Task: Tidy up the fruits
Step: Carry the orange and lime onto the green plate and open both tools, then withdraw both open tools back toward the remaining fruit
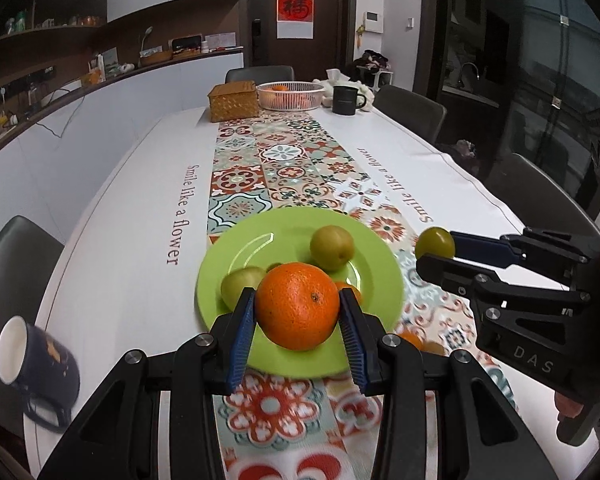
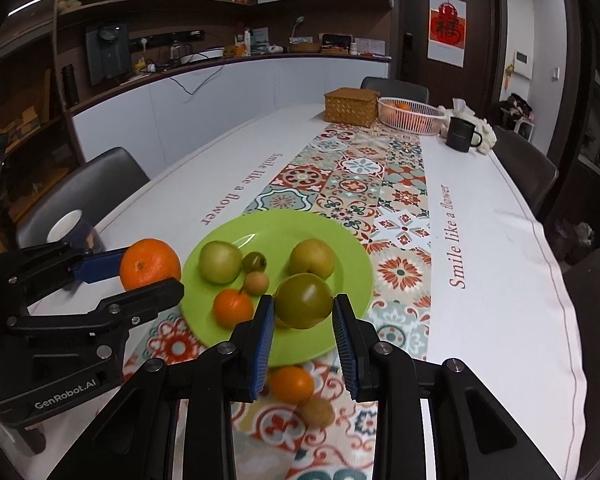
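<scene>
My left gripper is shut on a large orange, held above the near rim of a green plate. To the right, my right gripper is shut on a green plum. In the right wrist view the right gripper clamps the same plum over the plate. The left gripper with the orange is at the plate's left edge. On the plate lie two pale green fruits, a small orange and two small fruits.
A small orange and a brown fruit lie on the patterned runner in front of the plate. A blue mug stands at the near left. At the far end are a wicker box, a white basket and a black mug. Chairs ring the table.
</scene>
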`<action>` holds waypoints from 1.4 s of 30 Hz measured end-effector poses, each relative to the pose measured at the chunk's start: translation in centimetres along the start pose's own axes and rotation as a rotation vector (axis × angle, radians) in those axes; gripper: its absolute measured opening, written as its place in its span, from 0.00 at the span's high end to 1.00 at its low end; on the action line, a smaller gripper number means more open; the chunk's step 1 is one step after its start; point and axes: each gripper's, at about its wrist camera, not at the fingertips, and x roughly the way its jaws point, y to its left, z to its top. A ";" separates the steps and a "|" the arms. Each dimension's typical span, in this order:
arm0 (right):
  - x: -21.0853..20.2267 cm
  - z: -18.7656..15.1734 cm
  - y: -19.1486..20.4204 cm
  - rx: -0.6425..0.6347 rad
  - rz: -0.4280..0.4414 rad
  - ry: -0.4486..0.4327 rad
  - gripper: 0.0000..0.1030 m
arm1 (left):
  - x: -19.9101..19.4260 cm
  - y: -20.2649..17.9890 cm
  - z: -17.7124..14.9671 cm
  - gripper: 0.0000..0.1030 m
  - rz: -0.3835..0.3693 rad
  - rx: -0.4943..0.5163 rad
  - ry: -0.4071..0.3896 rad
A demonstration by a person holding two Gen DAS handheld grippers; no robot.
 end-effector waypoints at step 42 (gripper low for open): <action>-1.9 -2.2 -2.5 0.013 -0.017 -0.043 0.55 | -2.9 -2.4 -1.8 0.36 0.064 0.025 -0.015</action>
